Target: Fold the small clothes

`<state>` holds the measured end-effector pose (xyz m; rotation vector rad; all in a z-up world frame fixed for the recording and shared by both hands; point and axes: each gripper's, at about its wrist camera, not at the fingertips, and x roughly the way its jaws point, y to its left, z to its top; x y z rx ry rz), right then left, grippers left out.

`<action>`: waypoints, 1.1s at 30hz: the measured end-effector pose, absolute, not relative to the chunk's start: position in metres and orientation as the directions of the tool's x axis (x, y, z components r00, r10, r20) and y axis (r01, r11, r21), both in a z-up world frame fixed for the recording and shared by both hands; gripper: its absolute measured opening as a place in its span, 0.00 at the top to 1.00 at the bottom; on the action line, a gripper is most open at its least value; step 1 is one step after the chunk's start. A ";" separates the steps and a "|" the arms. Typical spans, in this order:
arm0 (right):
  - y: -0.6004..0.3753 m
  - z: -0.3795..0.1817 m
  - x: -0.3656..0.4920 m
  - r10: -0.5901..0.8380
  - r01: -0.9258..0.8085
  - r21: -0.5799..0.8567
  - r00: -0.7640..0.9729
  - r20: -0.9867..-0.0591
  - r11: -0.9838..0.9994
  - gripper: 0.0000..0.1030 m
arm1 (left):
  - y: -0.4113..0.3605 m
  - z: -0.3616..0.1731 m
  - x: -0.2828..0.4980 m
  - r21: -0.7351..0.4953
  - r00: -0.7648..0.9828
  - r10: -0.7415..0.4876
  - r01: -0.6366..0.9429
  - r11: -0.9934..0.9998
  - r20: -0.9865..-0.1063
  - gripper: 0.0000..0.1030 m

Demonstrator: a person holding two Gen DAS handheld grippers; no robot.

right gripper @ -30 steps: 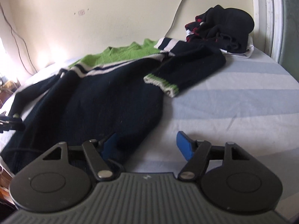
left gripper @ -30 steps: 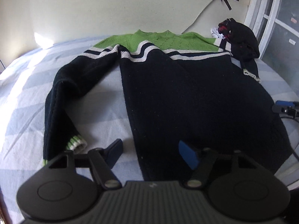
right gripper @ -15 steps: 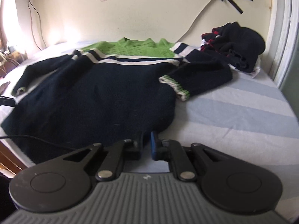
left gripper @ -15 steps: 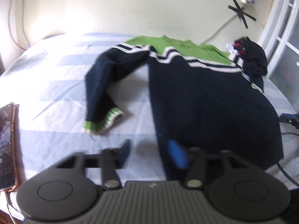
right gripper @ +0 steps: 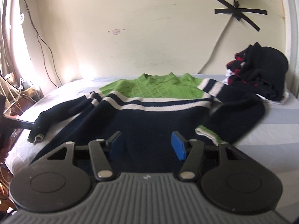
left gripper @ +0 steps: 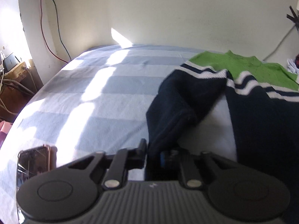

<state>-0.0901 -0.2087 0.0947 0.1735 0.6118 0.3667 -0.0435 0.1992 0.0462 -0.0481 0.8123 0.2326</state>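
Left gripper: jaws closed on the cuff end of the sweater's left sleeve, dark knit pinched between the pads; open and empty a second ago, over the hem of the sweater, now shifted sideways to the sleeve; judged the start of a sleeve fold, the sleeve next to be carried across the body. Seen from the right wrist view: sleeve end raised slightly off the bed, green cuff showing beneath.

Right gripper: jaws apart and opening, nothing between the pads; pinched nearly together half a second ago, now spread again; hovering over the lower dark part of the sweater, touching no cloth as far as can be told; right sleeve lying bent just beside it, green-and-white cuff toward the camera, not yet grasped.

Pose: left gripper tilted steeply down toward the bed; right gripper angled down more gently, aimed along the sweater toward its green yoke.

Surroundings: sweater spread flat, back or front up unclear; pile of dark clothes at the far right corner by the wall; phone on the bed just left of the left gripper; striped sheet otherwise bare.
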 end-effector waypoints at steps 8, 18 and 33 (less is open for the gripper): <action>-0.198 0.090 -0.067 0.424 -0.312 0.293 0.751 -0.506 0.904 0.41 | 0.297 0.126 0.021 -0.052 0.688 0.447 -0.574 0.817 -0.572 0.94; -0.224 0.070 -0.036 0.440 -0.259 0.387 0.739 -0.511 0.885 0.41 | 0.146 0.197 0.100 0.009 0.897 0.150 -0.161 0.987 -0.415 0.93; -0.255 0.086 -0.020 0.390 -0.243 0.334 0.773 -0.500 0.911 0.41 | 0.079 0.145 0.141 0.001 0.878 -0.013 0.015 1.000 -0.478 0.00</action>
